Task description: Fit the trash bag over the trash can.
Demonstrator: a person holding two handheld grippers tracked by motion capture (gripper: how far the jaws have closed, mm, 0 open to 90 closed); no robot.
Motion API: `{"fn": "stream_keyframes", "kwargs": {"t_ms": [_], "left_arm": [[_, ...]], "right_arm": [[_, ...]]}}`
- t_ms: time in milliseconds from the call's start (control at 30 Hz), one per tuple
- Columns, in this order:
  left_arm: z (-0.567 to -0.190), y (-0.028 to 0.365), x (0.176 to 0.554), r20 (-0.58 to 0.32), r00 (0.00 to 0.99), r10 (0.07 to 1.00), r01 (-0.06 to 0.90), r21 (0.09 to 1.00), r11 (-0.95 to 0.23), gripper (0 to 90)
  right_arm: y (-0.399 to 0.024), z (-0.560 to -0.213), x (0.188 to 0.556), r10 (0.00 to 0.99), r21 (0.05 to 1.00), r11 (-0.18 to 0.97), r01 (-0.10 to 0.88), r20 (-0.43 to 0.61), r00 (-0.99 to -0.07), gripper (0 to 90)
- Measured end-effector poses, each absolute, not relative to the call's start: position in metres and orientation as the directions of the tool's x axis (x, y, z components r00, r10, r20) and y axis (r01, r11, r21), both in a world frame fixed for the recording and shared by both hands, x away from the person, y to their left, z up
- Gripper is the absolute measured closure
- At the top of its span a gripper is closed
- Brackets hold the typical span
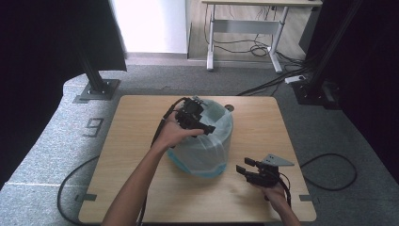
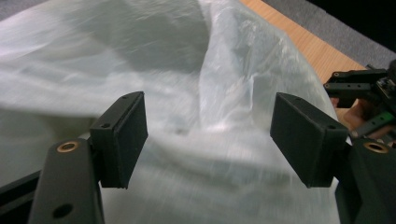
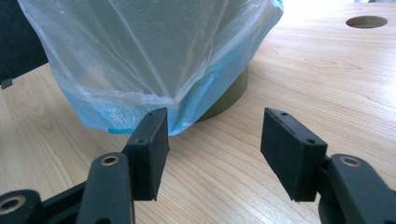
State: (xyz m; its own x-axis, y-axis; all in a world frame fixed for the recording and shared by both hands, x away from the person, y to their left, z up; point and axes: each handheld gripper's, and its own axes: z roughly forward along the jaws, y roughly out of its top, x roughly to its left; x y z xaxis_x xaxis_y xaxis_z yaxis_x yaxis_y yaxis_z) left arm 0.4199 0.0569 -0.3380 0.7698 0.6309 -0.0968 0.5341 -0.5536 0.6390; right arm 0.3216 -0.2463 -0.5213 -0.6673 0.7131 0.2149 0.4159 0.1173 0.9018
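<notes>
A round bin lined with a thin translucent bag (image 1: 207, 148) stands mid-table; the bag hangs over the rim and down the sides, with a blue tint at its lower edge. My left gripper (image 1: 206, 129) hovers over the bin's mouth, open, jaws wide above the loose film (image 2: 205, 84), with nothing pinched between its pads. My right gripper (image 1: 243, 165) rests low on the table to the bin's right front, open and empty. It faces the draped bag (image 3: 154, 60) and the olive bin base (image 3: 233, 93).
The wooden table (image 1: 141, 141) has a round cable hole (image 1: 229, 108) behind the bin. Cables trail off both grippers over the table's front edge. Grey carpet, black stand posts and a white desk frame lie beyond the table.
</notes>
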Motion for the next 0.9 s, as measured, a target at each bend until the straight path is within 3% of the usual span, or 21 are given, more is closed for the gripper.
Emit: {"fn": "stream_keyframes", "kwargs": {"t_ms": [300,633,900], "left_arm": [[-0.345,0.090,0.409,-0.093,0.744,0.662,0.569,0.608,-0.554,28.5],[-0.360,0.071,0.420,-0.072,0.749,0.659,0.592,0.519,-0.616,30.2],[-0.361,0.072,0.421,-0.095,0.743,0.663,0.600,0.535,-0.595,29.5]], "right_arm": [[-0.248,-0.520,0.319,0.722,0.904,0.117,0.411,0.207,-0.660,40.6],[-0.253,-0.519,0.316,0.727,0.906,0.114,0.407,0.203,-0.656,40.6],[-0.259,-0.519,0.317,0.731,0.908,0.099,0.408,0.212,-0.648,40.6]]}}
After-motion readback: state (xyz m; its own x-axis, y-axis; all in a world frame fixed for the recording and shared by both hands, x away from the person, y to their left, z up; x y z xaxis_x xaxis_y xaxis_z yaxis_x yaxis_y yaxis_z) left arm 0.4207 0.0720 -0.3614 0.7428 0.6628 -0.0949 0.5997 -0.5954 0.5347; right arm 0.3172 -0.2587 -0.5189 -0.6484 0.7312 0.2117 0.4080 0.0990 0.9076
